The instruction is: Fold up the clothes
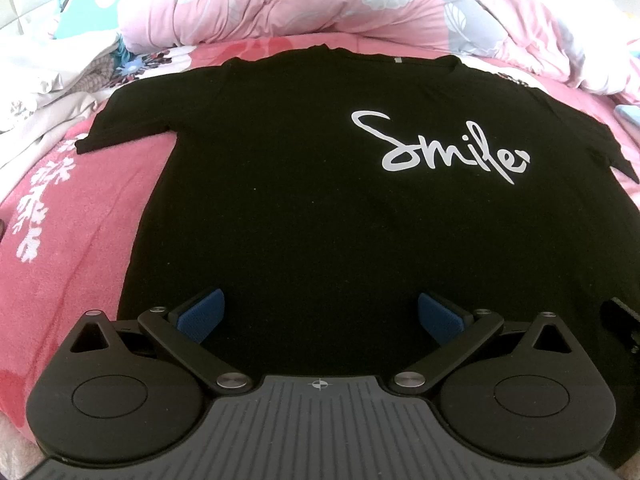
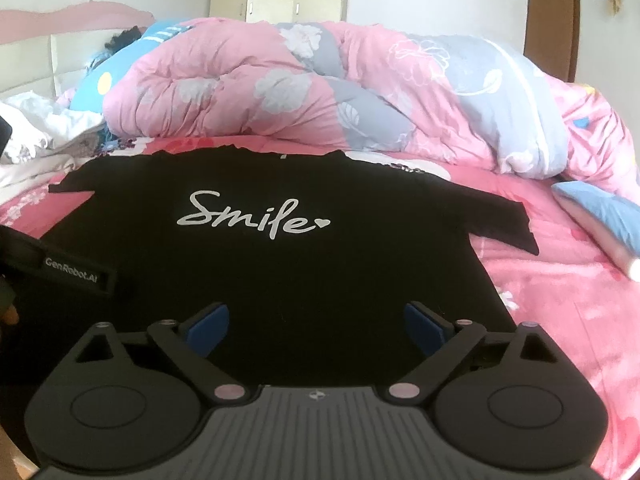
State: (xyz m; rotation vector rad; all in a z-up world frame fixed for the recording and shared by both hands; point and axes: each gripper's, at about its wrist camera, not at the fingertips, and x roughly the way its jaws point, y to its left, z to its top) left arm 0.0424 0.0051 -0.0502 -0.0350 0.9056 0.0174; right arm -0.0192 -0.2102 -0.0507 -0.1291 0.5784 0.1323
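In the left wrist view, a black T-shirt (image 1: pixel 304 200) is seen spread flat, front up, across the middle of the frame on a pink bedsheet (image 1: pixel 68 216). White script reading "Smile" (image 1: pixel 440 148) is printed at right of centre. The collar is turned toward the top of the frame, and one sleeve (image 1: pixel 120 120) is stretched out at the left. The left gripper (image 1: pixel 320 316) is shown at the bottom, its jaws spread wide over the shirt's lower part, with nothing held between the blue pads (image 1: pixel 204 314). A pink floral quilt (image 1: pixel 320 0) is bunched along the top.

In the right wrist view, the T-shirt (image 2: pixel 280 280) is seen in the centre and left, with the print (image 2: pixel 252 216) left of centre and a sleeve (image 2: pixel 508 224) extended to the right. The right gripper (image 2: pixel 316 328) is held at the bottom, jaws wide apart and empty. Part of the left gripper (image 2: pixel 68 272) is visible at the left edge. The quilt (image 2: pixel 320 88) is piled behind the shirt, and a blue pillow (image 2: pixel 604 212) is seen at the right edge.
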